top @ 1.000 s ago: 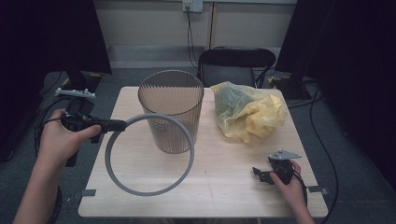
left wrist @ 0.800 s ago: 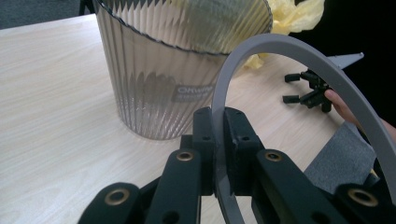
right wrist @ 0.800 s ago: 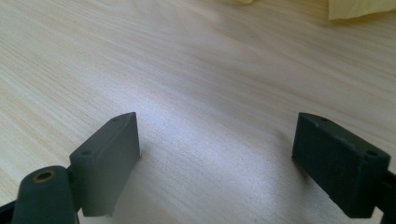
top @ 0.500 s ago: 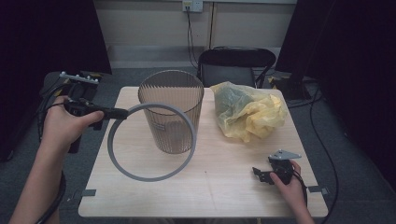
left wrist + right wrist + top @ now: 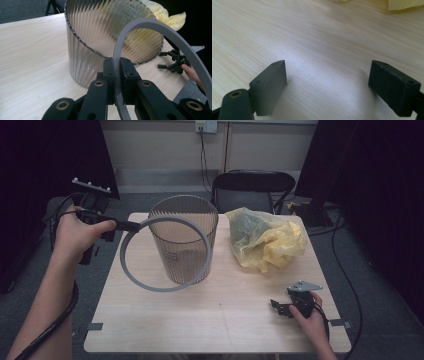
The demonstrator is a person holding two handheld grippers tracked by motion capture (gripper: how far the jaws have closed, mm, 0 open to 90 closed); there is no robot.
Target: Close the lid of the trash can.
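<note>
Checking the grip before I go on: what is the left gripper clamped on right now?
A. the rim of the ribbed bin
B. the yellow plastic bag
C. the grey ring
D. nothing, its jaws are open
C: the left gripper has its jaws shut on the edge of the grey ring, held up beside the ribbed bin.

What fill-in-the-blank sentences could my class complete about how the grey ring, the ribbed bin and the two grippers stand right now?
1. The left gripper is shut on the grey ______.
2. The ribbed clear bin stands ______ on the table.
3. The right gripper rests low over the table with its jaws ______.
4. The yellow ______ lies beside the bin, on the side toward the right gripper.

Missing words: ring; upright; open; bag
</note>
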